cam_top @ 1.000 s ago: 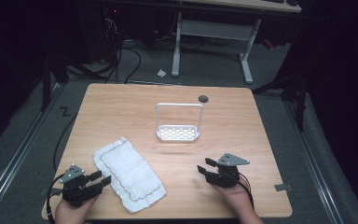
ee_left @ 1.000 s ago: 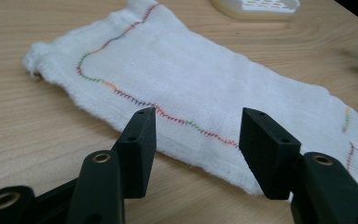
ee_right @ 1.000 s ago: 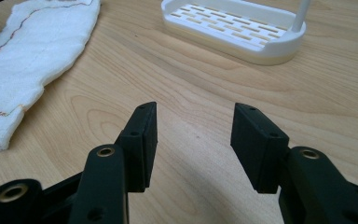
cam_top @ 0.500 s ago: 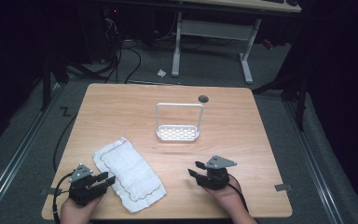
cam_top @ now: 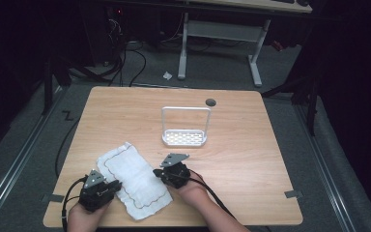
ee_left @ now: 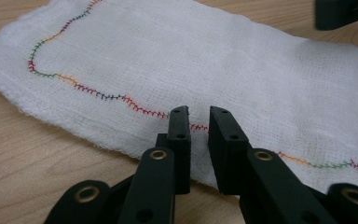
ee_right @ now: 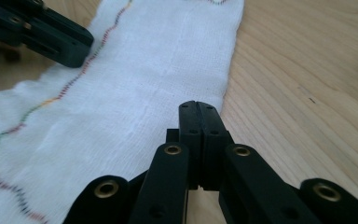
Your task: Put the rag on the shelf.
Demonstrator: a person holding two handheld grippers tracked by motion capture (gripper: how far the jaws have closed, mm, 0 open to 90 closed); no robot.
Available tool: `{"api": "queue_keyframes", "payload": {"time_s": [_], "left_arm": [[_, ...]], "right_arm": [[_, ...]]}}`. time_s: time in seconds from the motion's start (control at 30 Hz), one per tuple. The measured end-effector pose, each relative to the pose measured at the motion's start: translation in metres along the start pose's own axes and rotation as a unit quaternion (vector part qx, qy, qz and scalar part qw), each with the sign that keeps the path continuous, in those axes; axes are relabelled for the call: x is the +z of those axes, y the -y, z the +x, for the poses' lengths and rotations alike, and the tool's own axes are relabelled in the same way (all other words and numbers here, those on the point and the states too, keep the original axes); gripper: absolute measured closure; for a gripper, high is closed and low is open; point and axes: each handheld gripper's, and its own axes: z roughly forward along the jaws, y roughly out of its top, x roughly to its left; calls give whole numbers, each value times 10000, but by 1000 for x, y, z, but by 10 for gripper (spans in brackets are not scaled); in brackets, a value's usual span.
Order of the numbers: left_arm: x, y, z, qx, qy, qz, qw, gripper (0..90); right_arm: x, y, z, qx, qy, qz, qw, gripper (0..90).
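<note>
A white gauze cloth (cam_top: 133,181) with a coloured stitched border lies flat on the wooden table (cam_top: 251,159) near its front edge. My left gripper (cam_top: 117,185) is at the cloth's left edge. In the left gripper view its jaws (ee_left: 199,114) have just been closing; a narrow gap remains over the cloth (ee_left: 191,60) and its stitching. My right gripper (cam_top: 157,172) is at the cloth's right edge. Its jaws (ee_right: 199,105) have just closed and now meet at the border of the cloth (ee_right: 135,84); whether fabric is nipped I cannot tell.
A white wire rack (cam_top: 186,137) with a perforated base stands at the table's middle, behind the grippers. A round cable hole (cam_top: 210,102) sits near the back edge. Beyond the table are desk legs and cables on a dark floor.
My right hand has slid left across the table to the cloth's right edge. My left hand has edged slightly toward the cloth's left edge. The cloth lies where it was.
</note>
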Motion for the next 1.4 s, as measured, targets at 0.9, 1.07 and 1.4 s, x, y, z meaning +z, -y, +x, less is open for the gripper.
{"api": "queue_keyframes", "payload": {"time_s": [0.9, 1.07, 1.4], "left_arm": [[46, -26, -74, 785, 939, 242, 9922, 801], [62, -37, -85, 978, 1114, 288, 9885, 801], [75, -42, -94, 937, 1289, 140, 9871, 801]], "right_arm": [[-82, 87, 7, 313, 359, 145, 9988, 894], [-93, 88, 5, 331, 353, -2, 9988, 810], [-63, 62, -37, 417, 877, 117, 9952, 791]]}}
